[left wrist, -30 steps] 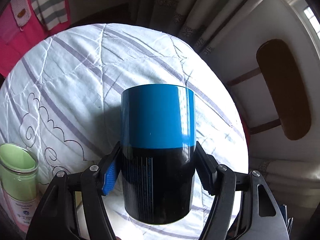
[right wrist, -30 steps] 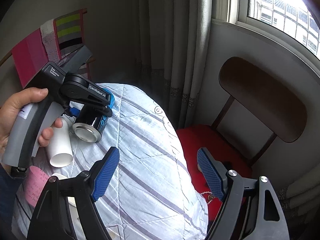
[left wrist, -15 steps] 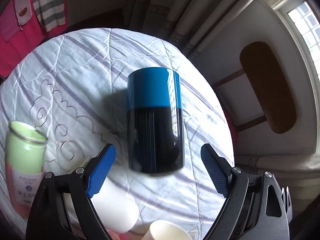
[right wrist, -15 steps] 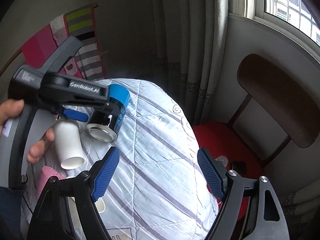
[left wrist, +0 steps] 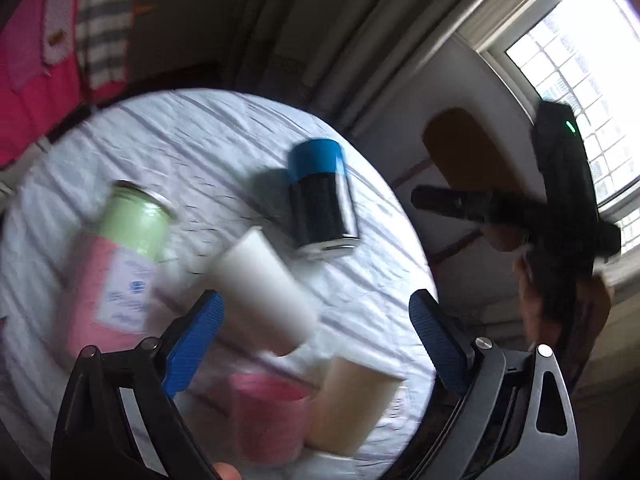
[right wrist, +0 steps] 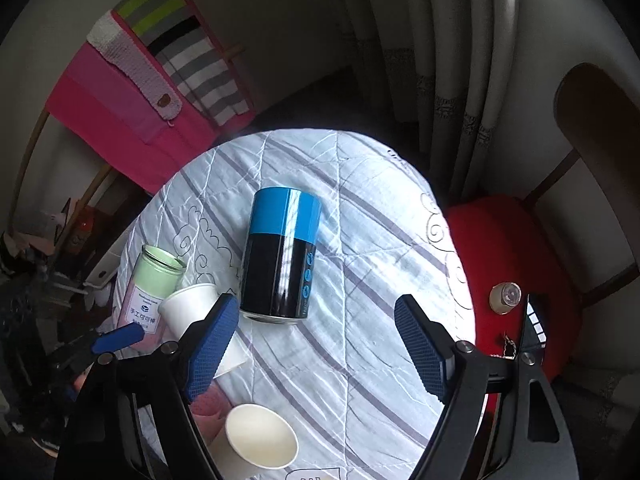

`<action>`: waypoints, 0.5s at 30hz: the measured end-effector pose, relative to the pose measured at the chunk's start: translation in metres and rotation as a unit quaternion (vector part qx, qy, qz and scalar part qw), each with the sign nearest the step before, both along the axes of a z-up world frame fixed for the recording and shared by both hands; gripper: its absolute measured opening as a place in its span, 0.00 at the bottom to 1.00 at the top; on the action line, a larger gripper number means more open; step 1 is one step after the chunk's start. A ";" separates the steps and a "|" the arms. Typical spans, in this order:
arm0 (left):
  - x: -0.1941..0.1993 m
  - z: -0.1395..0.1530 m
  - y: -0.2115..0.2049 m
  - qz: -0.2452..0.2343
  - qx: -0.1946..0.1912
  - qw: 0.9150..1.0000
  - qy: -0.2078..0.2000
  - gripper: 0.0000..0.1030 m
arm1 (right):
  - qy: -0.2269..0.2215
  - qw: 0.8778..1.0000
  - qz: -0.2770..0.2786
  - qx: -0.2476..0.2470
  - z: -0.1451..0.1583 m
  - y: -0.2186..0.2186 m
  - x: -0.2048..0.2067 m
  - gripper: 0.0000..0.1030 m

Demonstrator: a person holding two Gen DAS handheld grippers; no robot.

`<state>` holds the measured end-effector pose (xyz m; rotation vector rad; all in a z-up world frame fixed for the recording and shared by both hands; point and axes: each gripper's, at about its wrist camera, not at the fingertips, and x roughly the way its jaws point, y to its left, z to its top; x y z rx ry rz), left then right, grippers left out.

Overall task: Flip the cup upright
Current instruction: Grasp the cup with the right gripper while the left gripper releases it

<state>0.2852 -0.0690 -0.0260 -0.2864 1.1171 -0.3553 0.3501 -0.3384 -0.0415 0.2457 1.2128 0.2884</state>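
A blue and black cup (right wrist: 282, 252) stands on the round clothed table (right wrist: 372, 264), blue end up; it also shows in the blurred left wrist view (left wrist: 320, 196). My left gripper (left wrist: 316, 336) is open and empty, pulled back from the cup. Its blue tip (right wrist: 118, 338) shows at the left of the right wrist view. My right gripper (right wrist: 316, 344) is open and empty, above the table's near side, just short of the cup.
A green and pink jar (right wrist: 150, 292), a white paper cup (right wrist: 200, 320), a cream paper cup (right wrist: 260, 436) and a pink cup (left wrist: 268, 420) crowd the table's left and near side. A red-seated chair (right wrist: 508, 264) stands to the right, curtains behind.
My left gripper opened, let go of the blue and black cup and drew back from it. My right gripper swung over the table toward the cup.
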 end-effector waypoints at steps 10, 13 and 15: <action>-0.039 -0.007 0.049 0.057 0.163 0.980 -0.098 0.96 | 0.113 0.993 0.005 0.018 -0.049 0.037 0.076 0.79; -0.041 -0.016 0.049 0.054 0.179 0.977 -0.099 0.96 | 0.136 0.991 0.008 0.004 -0.056 0.042 0.091 0.79; -0.041 -0.021 0.052 0.056 0.198 0.974 -0.099 0.96 | 0.154 0.988 0.013 -0.001 -0.058 0.044 0.095 0.79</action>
